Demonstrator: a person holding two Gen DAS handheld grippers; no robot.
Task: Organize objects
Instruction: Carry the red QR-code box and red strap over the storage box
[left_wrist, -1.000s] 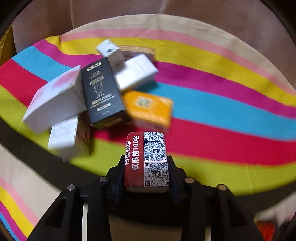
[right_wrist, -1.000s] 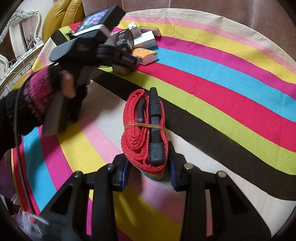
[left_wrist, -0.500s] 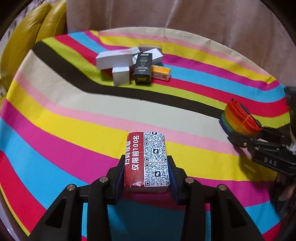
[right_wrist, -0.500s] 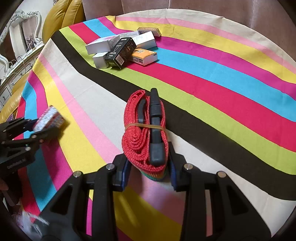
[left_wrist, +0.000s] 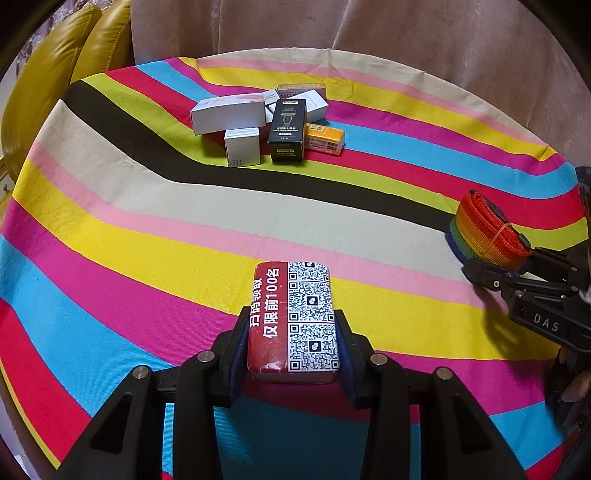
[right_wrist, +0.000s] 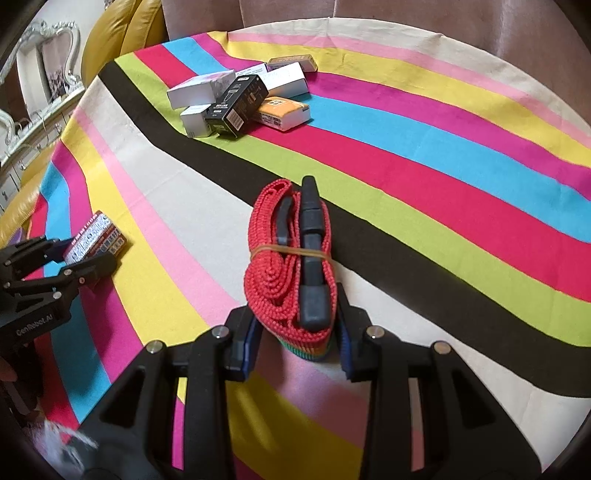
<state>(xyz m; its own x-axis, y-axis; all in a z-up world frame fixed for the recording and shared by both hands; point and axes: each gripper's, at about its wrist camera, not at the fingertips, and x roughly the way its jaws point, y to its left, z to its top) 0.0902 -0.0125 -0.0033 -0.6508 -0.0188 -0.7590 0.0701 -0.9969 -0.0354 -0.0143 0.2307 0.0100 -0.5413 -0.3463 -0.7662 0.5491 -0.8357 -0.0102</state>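
My left gripper (left_wrist: 291, 350) is shut on a red and white box printed with QR codes (left_wrist: 293, 317), held just over the striped tablecloth (left_wrist: 147, 236). The same box (right_wrist: 96, 236) and left gripper (right_wrist: 86, 254) show at the left of the right wrist view. My right gripper (right_wrist: 297, 339) is shut on a coiled red strap (right_wrist: 288, 266) with black buckles, bound by a rubber band. That strap (left_wrist: 485, 232) appears rainbow-edged at the right of the left wrist view, in the right gripper (left_wrist: 491, 266).
A heap of small boxes lies at the far side of the table: white boxes (left_wrist: 229, 114), a black box (left_wrist: 288, 131) and an orange pack (left_wrist: 325, 138). Yellow chairs (left_wrist: 55, 74) stand at the left; a beige chair back (left_wrist: 369, 44) stands behind the table.
My left gripper has drawn back from the box heap toward the near side, carrying the QR box. The right gripper has kept still with the strap.
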